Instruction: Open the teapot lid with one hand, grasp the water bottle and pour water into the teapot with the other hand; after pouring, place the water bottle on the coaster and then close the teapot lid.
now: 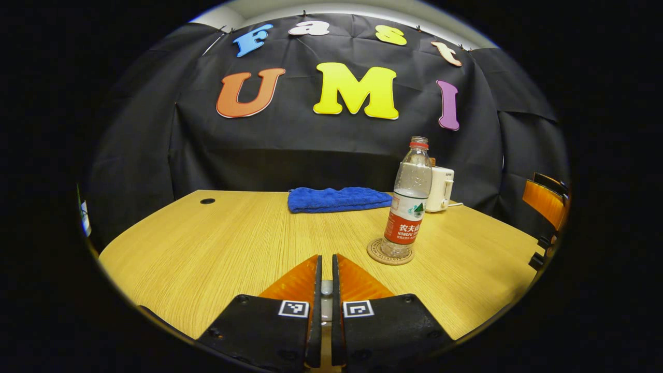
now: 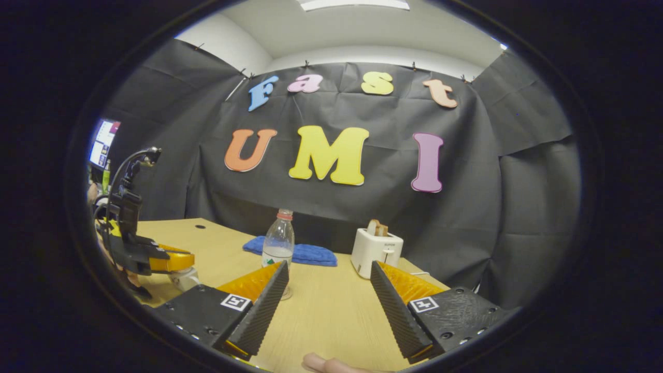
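Pressed almost together at the bottom of the left gripper view: left tool [image 1: 326,259], a thin slit between its fingers, pinching a small pale lid knob [image 1: 326,288] in that slit. Beyond the tips, bare wooden desk [image 1: 207,248].

Right of the tool and a little farther back: water bottle [image 1: 409,207], upright, uncapped, standing on a round coaster [image 1: 377,253] whose rim shows at the bottle's left foot. Partly filled with clear water, red label low on its body. Behind the bottle and to its left, a folded blue towel [image 1: 336,199] lying flat near the desk's far edge. Just behind the bottle on the right, a white toaster [image 1: 441,189], partly hidden by it. At the far right edge, an orange chair back [image 1: 544,199].

Spread wide at the bottom of the right gripper view: right tool [image 2: 329,267], nothing between its ribbed pads, held above the desk. Below it at the rim, a person's fingertip [image 2: 326,363]. Seen between and past its fingers: the bottle, the towel and the toaster with a slice of bread [image 2: 377,227] standing in the slot. Far left in the same view, the left tool hovering low over a white teapot [image 2: 182,280], largely hidden under it. Whether the lid sits on the pot: cannot tell.
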Tool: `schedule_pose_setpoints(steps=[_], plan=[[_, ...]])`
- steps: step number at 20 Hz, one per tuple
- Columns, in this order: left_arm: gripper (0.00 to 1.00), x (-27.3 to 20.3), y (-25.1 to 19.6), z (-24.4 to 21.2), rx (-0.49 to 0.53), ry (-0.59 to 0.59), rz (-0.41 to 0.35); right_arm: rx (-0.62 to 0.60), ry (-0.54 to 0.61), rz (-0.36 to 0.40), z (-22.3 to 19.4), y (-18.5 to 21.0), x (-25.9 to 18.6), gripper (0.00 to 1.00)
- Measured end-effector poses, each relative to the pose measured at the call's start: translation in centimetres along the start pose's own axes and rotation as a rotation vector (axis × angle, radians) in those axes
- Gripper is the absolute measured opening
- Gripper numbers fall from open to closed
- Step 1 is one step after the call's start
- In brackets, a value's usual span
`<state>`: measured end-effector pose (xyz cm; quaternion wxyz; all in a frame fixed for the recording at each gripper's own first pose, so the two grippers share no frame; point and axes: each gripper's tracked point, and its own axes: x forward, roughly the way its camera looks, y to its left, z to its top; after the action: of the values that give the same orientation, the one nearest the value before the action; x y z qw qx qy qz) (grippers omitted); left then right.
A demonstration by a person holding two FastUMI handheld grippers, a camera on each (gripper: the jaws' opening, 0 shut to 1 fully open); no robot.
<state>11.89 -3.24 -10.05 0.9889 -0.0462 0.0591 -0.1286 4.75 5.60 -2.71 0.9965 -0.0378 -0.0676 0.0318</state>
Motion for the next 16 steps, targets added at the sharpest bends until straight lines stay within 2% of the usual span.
schedule_pose_setpoints(steps=[2, 3, 6, 10, 11, 13, 15, 16], plan=[[0.18, -0.5, -0.2, 0.3, 0.015, 0.017, 0.011, -0.002, 0.003, -0.007, 0.3, -0.4, -0.1, 0.95], [0.26, -0.9, 0.2, 0.6, 0.024, 0.017, 0.037, -0.007, 0.006, -0.015, 0.3, -0.7, -0.3, 0.95], [0.34, -2.4, 0.2, 2.4, 0.034, 0.004, 0.069, -0.031, 0.019, -0.043, 1.3, -1.8, -1.1, 0.95], [0.43, -6.5, -1.1, 6.4, -0.025, -0.038, 0.047, 0.018, 0.052, -0.089, 3.0, -3.7, -3.1, 0.95], [0.51, -7.7, -1.5, 7.3, -0.040, -0.052, 0.032, 0.036, 0.059, -0.087, 3.4, -3.9, -3.8, 0.95], [0.56, -10.2, -1.5, 9.0, -0.055, -0.074, 0.035, 0.044, 0.057, -0.076, 4.7, -4.4, -5.1, 0.95], [0.56, -12.4, -1.3, 10.4, -0.056, -0.103, 0.049, 0.052, 0.046, -0.092, 5.8, -5.4, -6.2, 0.98], [0.58, -13.5, -1.4, 10.9, -0.050, -0.111, 0.047, 0.055, 0.047, -0.106, 6.2, -5.9, -6.8, 0.95]])
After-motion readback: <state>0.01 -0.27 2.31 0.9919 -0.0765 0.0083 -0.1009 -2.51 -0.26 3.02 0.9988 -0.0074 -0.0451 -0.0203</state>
